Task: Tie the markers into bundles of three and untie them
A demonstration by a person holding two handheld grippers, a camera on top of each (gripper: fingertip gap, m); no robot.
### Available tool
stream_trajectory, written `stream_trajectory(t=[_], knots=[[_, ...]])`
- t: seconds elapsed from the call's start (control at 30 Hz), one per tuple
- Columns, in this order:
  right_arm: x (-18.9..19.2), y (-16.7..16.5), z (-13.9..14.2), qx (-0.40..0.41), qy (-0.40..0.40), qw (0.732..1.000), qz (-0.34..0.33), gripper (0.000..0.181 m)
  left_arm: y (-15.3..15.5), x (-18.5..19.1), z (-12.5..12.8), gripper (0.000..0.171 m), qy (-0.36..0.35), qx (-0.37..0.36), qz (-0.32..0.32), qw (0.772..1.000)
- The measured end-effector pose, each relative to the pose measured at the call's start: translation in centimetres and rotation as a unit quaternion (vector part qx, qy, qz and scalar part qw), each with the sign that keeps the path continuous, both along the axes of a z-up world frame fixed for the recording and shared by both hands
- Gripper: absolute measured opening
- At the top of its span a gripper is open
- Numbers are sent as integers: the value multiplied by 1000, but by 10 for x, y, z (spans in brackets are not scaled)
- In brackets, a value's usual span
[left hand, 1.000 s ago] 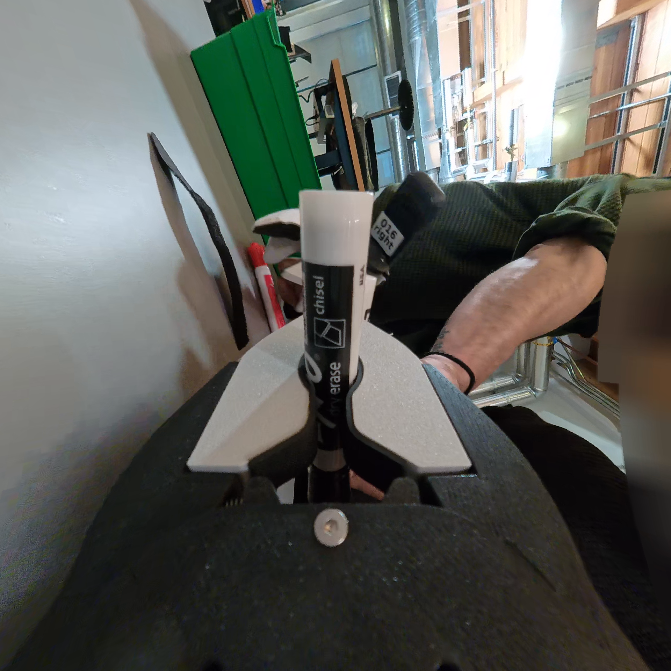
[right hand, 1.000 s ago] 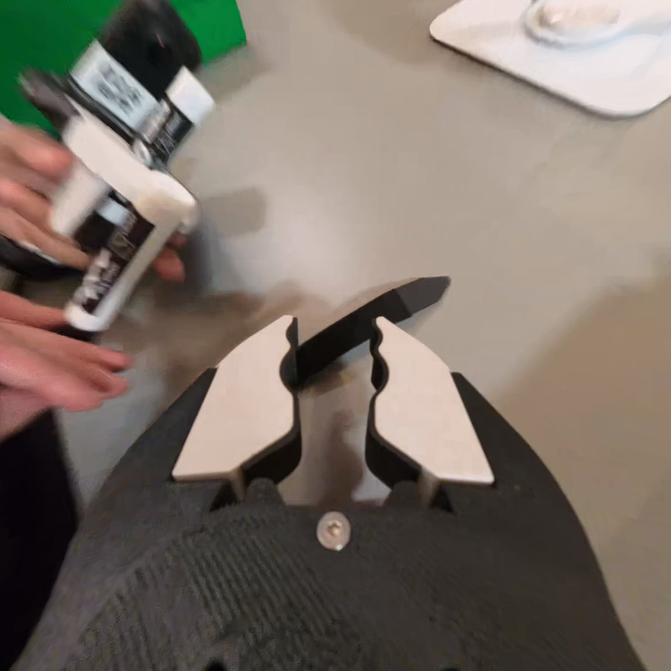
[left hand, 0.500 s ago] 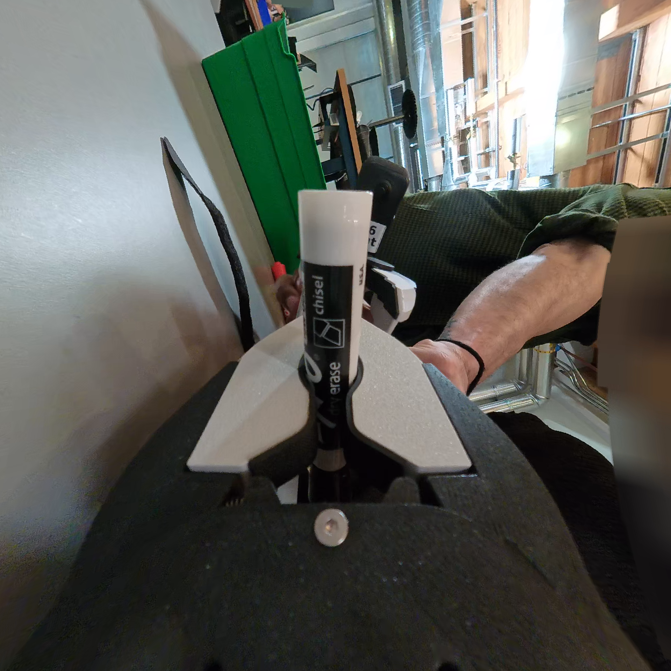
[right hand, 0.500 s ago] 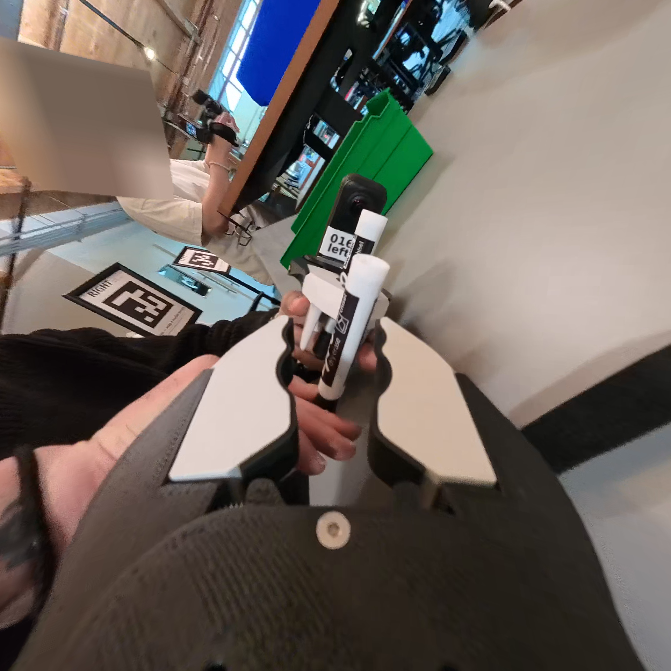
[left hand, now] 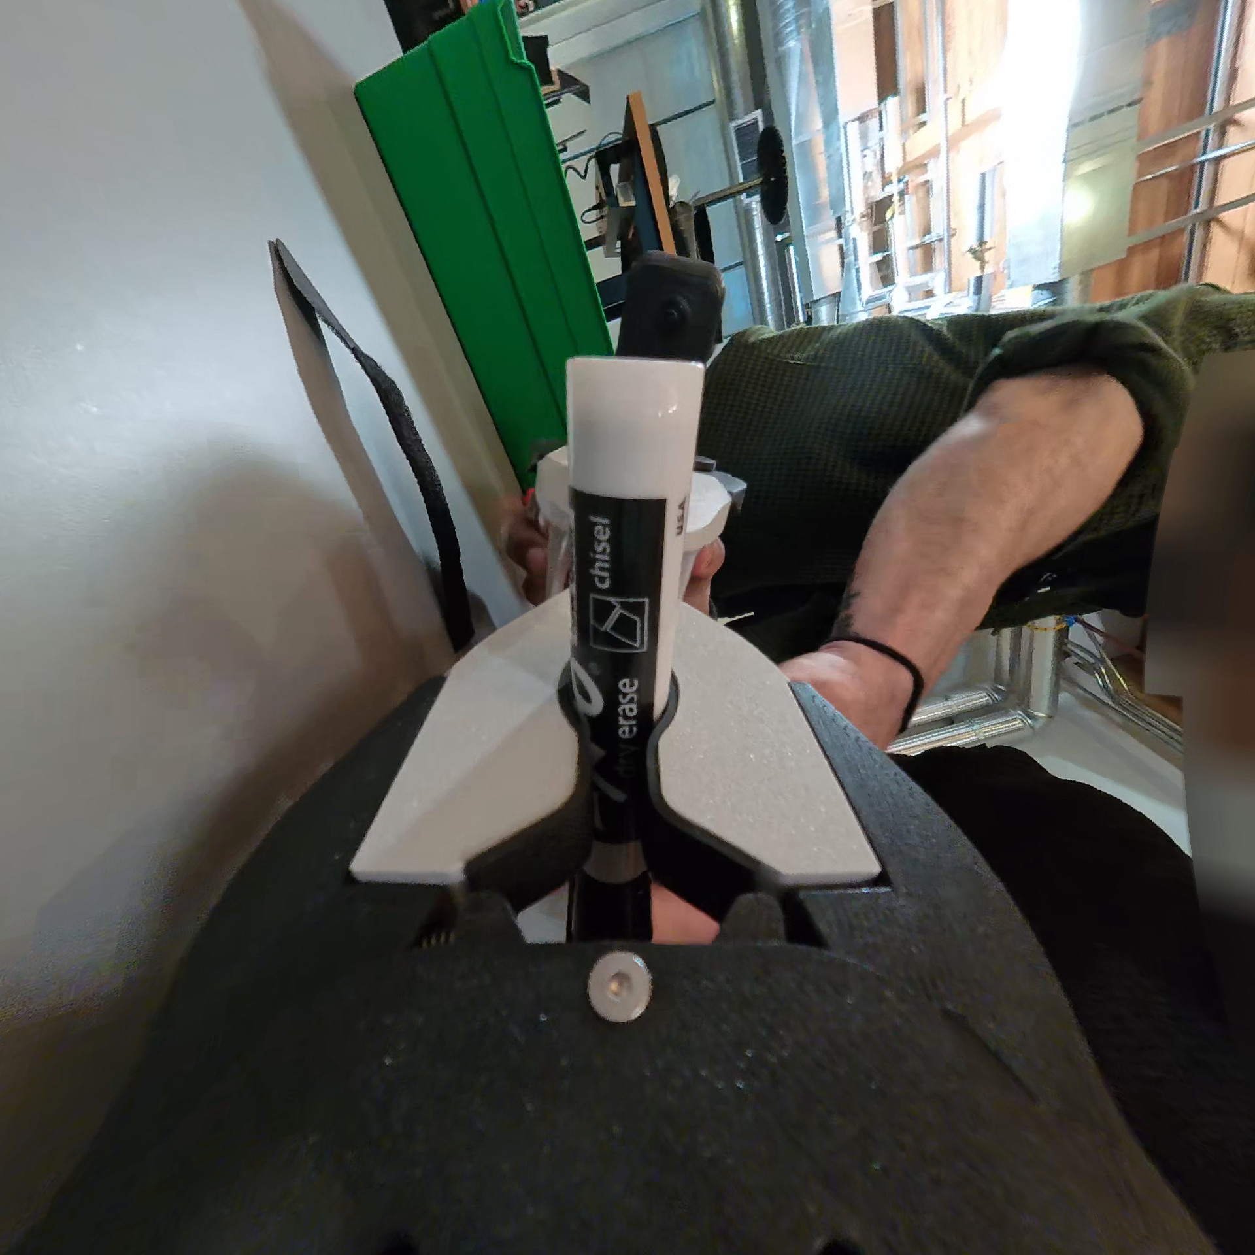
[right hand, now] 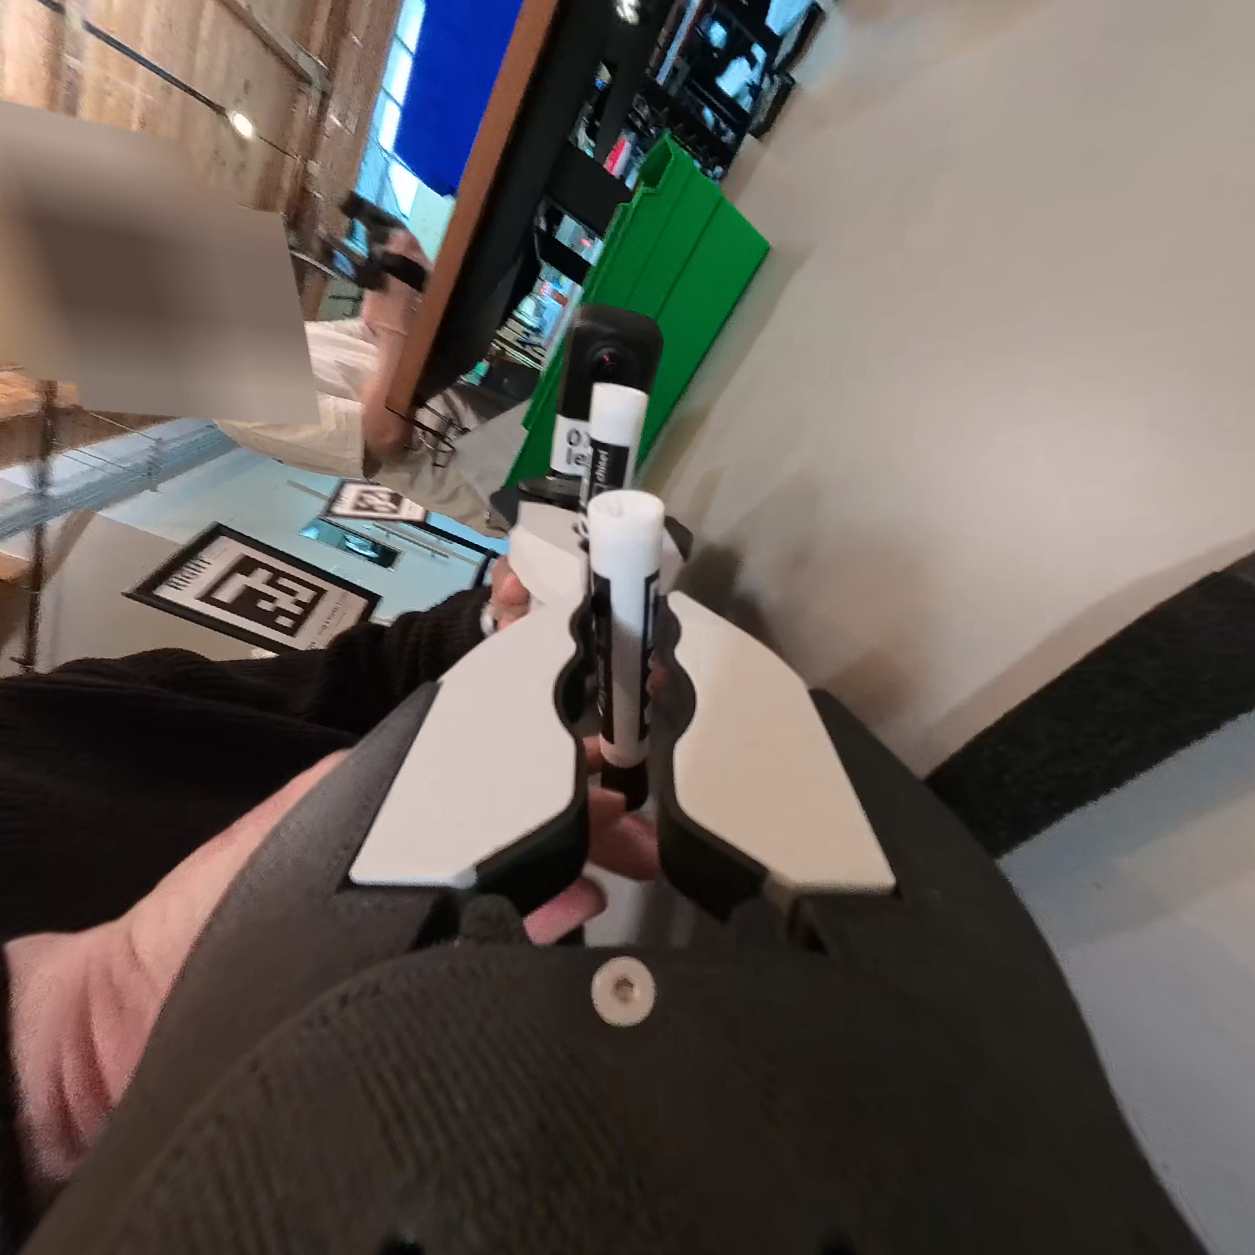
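Observation:
My left gripper (left hand: 618,686) is shut on a black-and-white marker (left hand: 631,475) that stands up across its jaws, white end away from the camera. The right gripper's white fingers (left hand: 710,509) and its black camera (left hand: 669,312) show just behind that marker. In the right wrist view my right gripper (right hand: 625,652) has its jaws against the sides of a second black-and-white marker (right hand: 625,577). The first marker (right hand: 614,428) and the left gripper's fingers (right hand: 540,553) sit right behind it. A black strap (left hand: 407,434) lies on the table and also shows in the right wrist view (right hand: 1120,686).
The grey table (left hand: 136,339) runs along the left of the left wrist view and the right of the right wrist view (right hand: 985,339). A green bin (left hand: 489,224) stands at its far edge. A forearm (left hand: 985,530) reaches in behind the right gripper. Another person sits at a desk far off (right hand: 353,421). The grippers are tip to tip, or close to it.
The right gripper swung up from the strap on the table to face the left gripper. Its jaws narrowed around the second marker. The left gripper kept its marker.

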State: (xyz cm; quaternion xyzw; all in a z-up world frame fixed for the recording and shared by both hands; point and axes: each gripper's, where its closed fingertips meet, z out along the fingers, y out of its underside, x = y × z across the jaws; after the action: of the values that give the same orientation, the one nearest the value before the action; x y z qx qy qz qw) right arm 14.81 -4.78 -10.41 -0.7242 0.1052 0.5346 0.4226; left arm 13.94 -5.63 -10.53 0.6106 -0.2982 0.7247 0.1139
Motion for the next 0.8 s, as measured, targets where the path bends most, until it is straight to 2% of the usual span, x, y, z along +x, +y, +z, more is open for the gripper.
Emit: stream_trajectory(t=[0.27, 0.47, 0.8], knots=[[23, -3, 12, 9, 81, 996, -33, 18, -11, -3, 3, 10, -11, 10, -28, 1000], [18, -5, 11, -3, 104, 994, -23, 18, -25, -5, 7, 9, -14, -7, -51, 999], [16, -5, 15, -13, 165, 986, -25, 18, -29, -4, 7, 9, -12, -51, -55, 997]])
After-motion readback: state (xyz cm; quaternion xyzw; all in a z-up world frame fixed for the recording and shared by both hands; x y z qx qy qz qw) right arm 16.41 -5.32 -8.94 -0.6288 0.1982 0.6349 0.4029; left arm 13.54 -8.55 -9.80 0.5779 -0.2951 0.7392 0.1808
